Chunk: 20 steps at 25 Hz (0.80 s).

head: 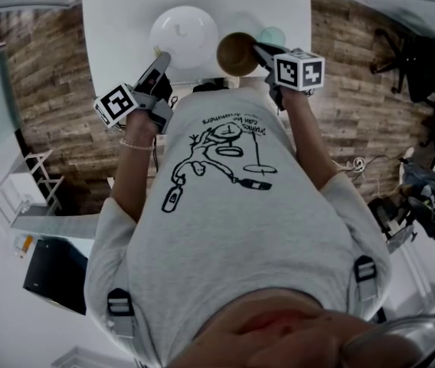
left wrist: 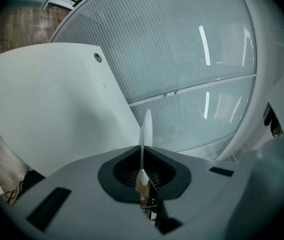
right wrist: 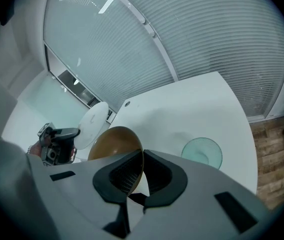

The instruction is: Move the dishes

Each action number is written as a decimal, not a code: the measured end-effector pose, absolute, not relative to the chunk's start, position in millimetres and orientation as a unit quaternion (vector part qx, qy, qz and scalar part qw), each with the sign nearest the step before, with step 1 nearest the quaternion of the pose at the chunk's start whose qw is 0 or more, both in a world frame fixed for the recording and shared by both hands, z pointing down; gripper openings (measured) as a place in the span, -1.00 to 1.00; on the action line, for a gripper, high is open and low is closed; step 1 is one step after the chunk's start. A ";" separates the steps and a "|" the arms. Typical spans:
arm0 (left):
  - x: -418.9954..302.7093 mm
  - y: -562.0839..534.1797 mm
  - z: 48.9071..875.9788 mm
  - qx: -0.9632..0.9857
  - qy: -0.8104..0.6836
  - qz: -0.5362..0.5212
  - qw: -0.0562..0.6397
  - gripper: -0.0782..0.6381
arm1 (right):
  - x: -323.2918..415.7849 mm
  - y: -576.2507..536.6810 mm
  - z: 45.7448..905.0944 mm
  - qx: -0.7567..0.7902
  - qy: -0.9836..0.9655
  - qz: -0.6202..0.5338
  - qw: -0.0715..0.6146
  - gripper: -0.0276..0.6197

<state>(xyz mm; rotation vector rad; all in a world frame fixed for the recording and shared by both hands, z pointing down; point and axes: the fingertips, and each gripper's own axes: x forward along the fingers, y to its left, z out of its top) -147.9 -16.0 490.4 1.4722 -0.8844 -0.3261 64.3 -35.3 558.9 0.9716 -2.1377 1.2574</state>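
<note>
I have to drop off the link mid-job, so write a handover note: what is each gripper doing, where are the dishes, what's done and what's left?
Left gripper: shut on the rim of the white plate, which is held over the near end of the white table.
Right gripper: shut on the rim of the brown bowl, which is right beside the plate.
Green glass dish: on the table, untouched.
Done: plate and bowl are gripped.
Left: set both down, then probably move the glass dish.

White counter (head: 118,29) w/ small round grommet (left wrist: 98,57) on wood-plank floor (head: 49,106); ribbed glass wall (left wrist: 182,49) behind; black office chair (head: 410,60) at right, white rack (head: 14,194) at left
</note>
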 end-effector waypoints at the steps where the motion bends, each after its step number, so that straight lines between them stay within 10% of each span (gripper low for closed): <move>1: -148.1 -16.2 490.2 0.647 -0.388 -0.143 0.641 -0.75 | 64.3 -35.7 562.1 0.355 -0.778 0.460 0.238 -0.79; 20: -146.7 -10.7 483.4 0.648 -0.380 -0.154 0.642 -0.75 | 59.2 -29.2 620.8 0.364 -0.755 0.473 0.273 -0.79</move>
